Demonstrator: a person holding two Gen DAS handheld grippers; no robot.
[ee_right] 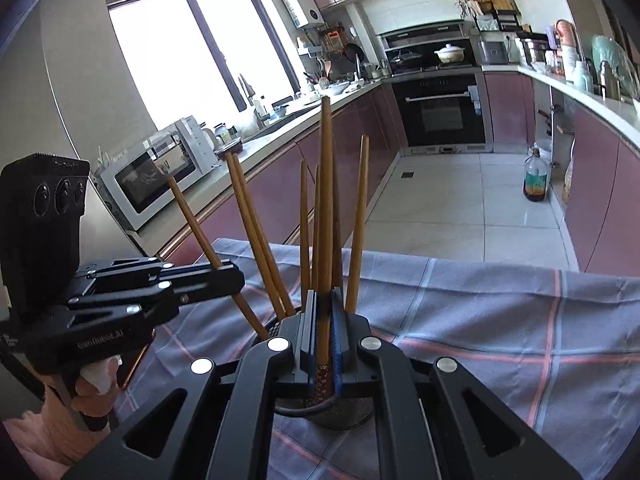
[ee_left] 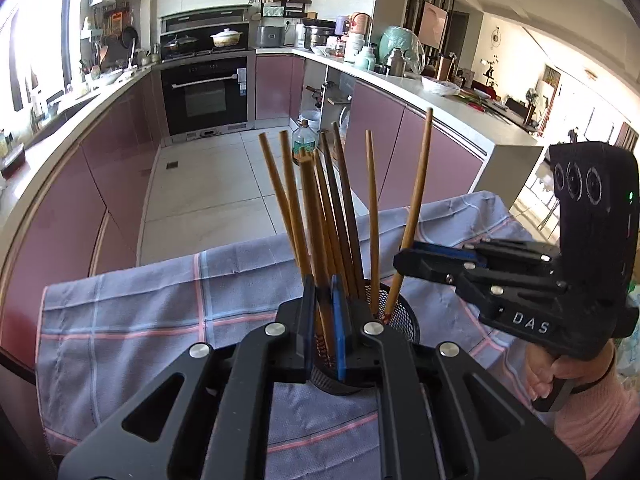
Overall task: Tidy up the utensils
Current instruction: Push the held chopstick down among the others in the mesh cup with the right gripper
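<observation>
Both grippers are clenching a chopstick each over the mesh cup (ee_left: 394, 320) on the checked cloth (ee_left: 140, 320). The left gripper (ee_left: 323, 300) is gripping one stick (ee_left: 310, 216) that is standing near upright between its pads, and the right gripper (ee_right: 324, 312) is gripping another (ee_right: 326, 200) the same way, long axis vertical, patterned end pointing down at the cup. The remaining sticks are standing fanned inside the cup, so lowering straight down appears to be the next requirement.
</observation>
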